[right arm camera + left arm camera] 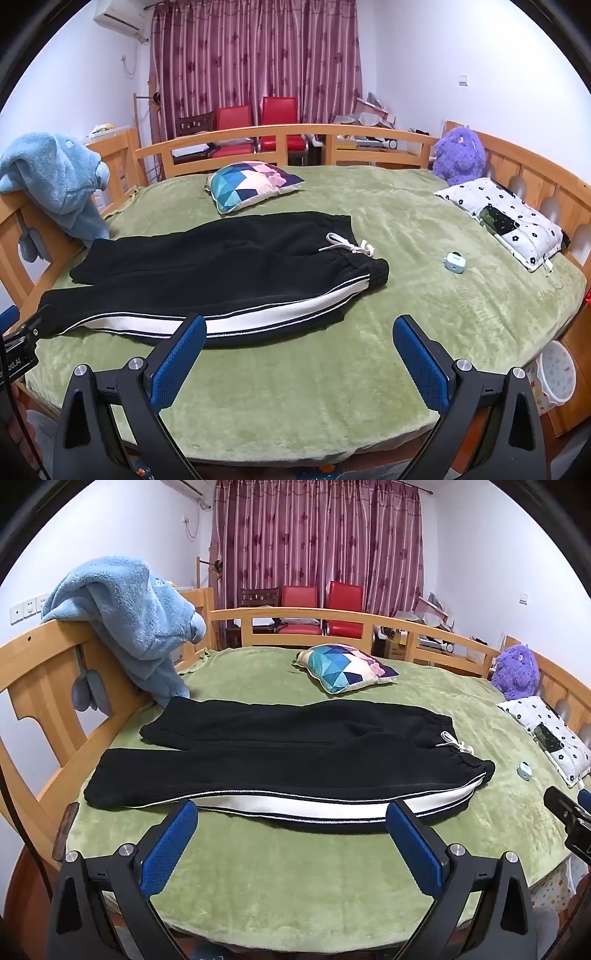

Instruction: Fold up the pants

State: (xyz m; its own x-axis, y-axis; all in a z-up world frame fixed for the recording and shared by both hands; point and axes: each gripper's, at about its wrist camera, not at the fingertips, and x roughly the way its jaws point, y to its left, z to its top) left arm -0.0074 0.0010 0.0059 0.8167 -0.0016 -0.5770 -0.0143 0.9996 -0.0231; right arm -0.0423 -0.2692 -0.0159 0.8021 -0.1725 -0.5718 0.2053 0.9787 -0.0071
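Both grippers, left gripper (291, 823) and right gripper (299, 339), hover wide open, empty. One pair of black track pants (280, 760) lies flat on the green blanket (332, 387), lengthwise left-right, waistband right.

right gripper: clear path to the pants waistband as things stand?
Probably yes. The right gripper is open and empty, and the waistband lies flat on the green blanket ahead of it, with only bare blanket between. The small blue case sits off to the side.

White walls (480, 554), maroon curtains (317, 535), wooden bed frame (295, 614)
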